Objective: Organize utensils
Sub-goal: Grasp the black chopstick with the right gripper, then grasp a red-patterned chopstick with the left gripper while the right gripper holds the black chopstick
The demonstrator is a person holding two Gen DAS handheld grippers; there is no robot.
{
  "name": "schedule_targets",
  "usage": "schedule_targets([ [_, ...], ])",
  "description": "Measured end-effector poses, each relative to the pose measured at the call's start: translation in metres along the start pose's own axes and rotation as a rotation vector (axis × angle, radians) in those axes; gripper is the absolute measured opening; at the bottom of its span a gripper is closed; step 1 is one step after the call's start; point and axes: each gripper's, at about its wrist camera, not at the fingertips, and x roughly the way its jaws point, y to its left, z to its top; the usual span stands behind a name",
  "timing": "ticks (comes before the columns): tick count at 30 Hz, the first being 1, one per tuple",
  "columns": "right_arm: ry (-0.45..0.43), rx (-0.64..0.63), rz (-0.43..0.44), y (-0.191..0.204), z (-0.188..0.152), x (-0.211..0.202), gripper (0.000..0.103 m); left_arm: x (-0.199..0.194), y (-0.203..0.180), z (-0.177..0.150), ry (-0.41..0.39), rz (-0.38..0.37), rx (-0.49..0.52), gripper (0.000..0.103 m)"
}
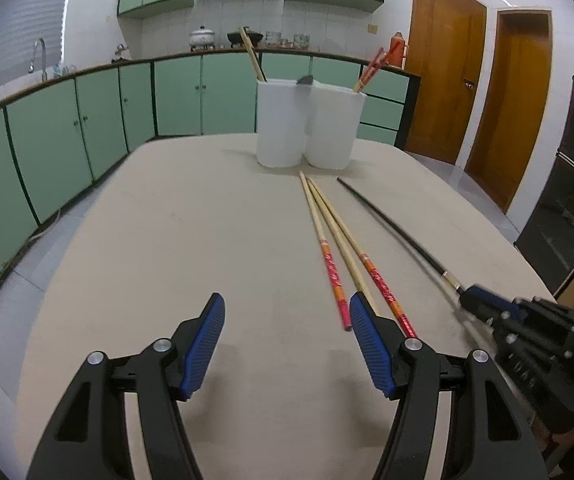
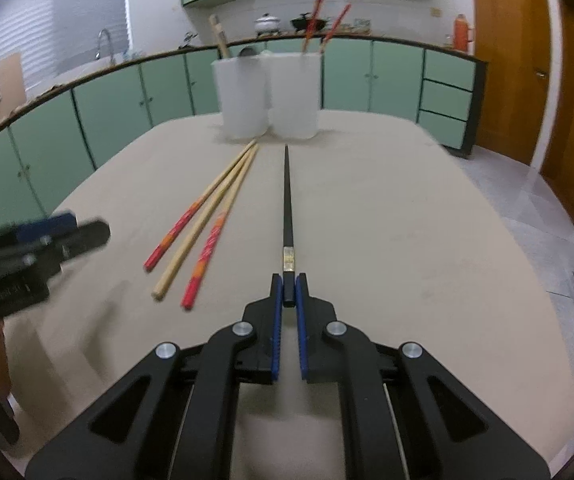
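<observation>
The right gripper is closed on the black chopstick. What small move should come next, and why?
Probably lift it. The right gripper pinches the black chopstick at its thick end, while its tip points at the two white containers. The red-ended and plain chopsticks lie apart beside it, so raising it should disturb nothing.

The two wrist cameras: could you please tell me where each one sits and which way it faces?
Left wrist: sits behind the open left gripper, facing the two white containers; the right gripper shows at right.
Right wrist: sits behind the right gripper, shut on the black chopstick; blurred left gripper at left.
Shared: three wooden chopsticks, containers, table.
</observation>
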Motion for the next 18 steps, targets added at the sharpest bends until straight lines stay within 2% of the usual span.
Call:
schedule_targets([
  [3, -0.022, 0.011, -0.012, -0.009, 0.003, -0.007, 0.006, 0.006, -0.007, -0.001, 0.021, -0.012, -0.003, 0.064],
  [9, -0.029, 0.036, -0.008, -0.019, 0.001, -0.008, 0.006, 0.021, -0.020, -0.004, 0.058, 0.018, 0.004, 0.062],
  [14, -0.044, 0.044, -0.001, -0.023, 0.001, -0.011, 0.006, 0.030, -0.025, -0.005, 0.070, 0.052, -0.002, 0.049],
  [18, -0.055, 0.055, 0.007, -0.024, 0.002, -0.014, 0.006, 0.030, -0.026, -0.004, 0.066, 0.066, -0.012, 0.048],
])
